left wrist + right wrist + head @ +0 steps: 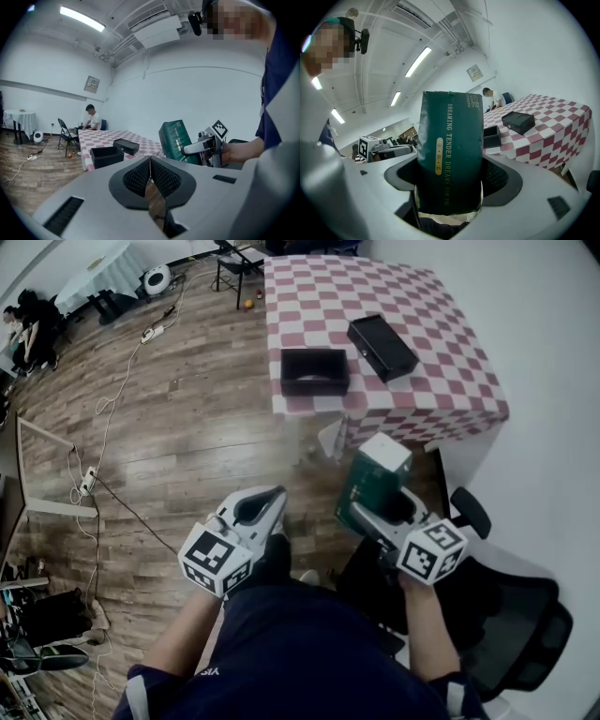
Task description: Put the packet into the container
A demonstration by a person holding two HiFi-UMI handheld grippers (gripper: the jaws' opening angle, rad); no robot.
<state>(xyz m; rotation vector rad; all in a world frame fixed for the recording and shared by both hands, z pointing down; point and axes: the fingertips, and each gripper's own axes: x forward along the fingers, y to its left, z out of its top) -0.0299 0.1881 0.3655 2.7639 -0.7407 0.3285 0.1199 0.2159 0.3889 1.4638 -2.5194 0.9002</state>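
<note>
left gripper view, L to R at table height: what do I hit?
Chair → seated person → container → black box → packet, held in the right gripper.

At 1 o'clock a checked table [422, 296] bears an open black container [314, 371] with a black box [382, 346] at its 2 o'clock, while lower down the right gripper [372, 512] holds a green packet [368, 476], the left gripper [265, 501] at its 9 o'clock.
</note>
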